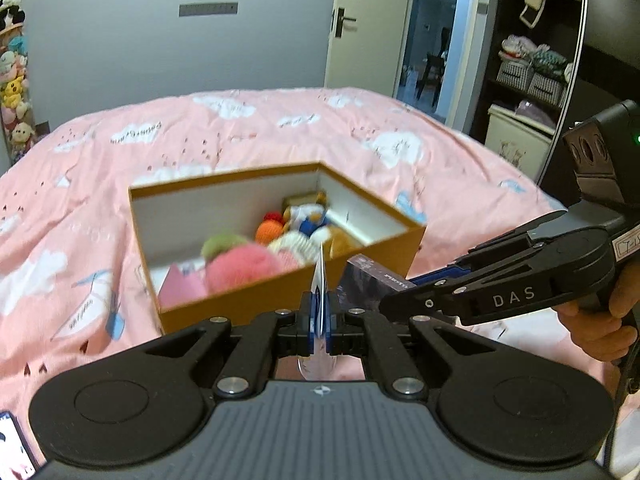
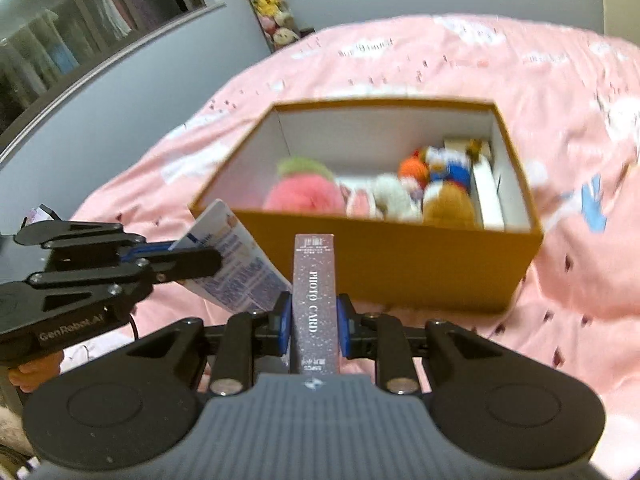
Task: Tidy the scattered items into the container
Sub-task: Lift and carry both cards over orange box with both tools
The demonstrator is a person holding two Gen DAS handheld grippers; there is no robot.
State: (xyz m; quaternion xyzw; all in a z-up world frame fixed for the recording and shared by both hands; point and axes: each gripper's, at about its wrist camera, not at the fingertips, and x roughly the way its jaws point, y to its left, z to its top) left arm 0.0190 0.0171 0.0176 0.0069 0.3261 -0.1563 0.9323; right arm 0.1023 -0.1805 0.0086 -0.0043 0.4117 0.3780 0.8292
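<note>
Above the pink bed (image 1: 240, 128), my left tool (image 1: 319, 320) grips a thin card (image 2: 236, 264) and my right tool (image 2: 314, 320) a photo-card box (image 2: 314, 280), the orange toy-filled container (image 2: 384, 264) at twelve o'clock.

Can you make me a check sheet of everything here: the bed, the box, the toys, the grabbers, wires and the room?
Surface: pink cloud-print bedspread, wrinkled.
Container: open orange box on the bedspread, partly filled.
Inside the box: pink plush, orange ball, brown plush, other soft toys, blurred.
Left hand-held gripper: shut on a thin white-and-blue packet.
Right hand-held gripper: shut on a glittery photo card box.
Clutter: phone at the left view's lower left edge.
Cables: a dark cable under the left hand-held gripper.
Surroundings: plush toy stack, open door, shelves with baskets.
</note>
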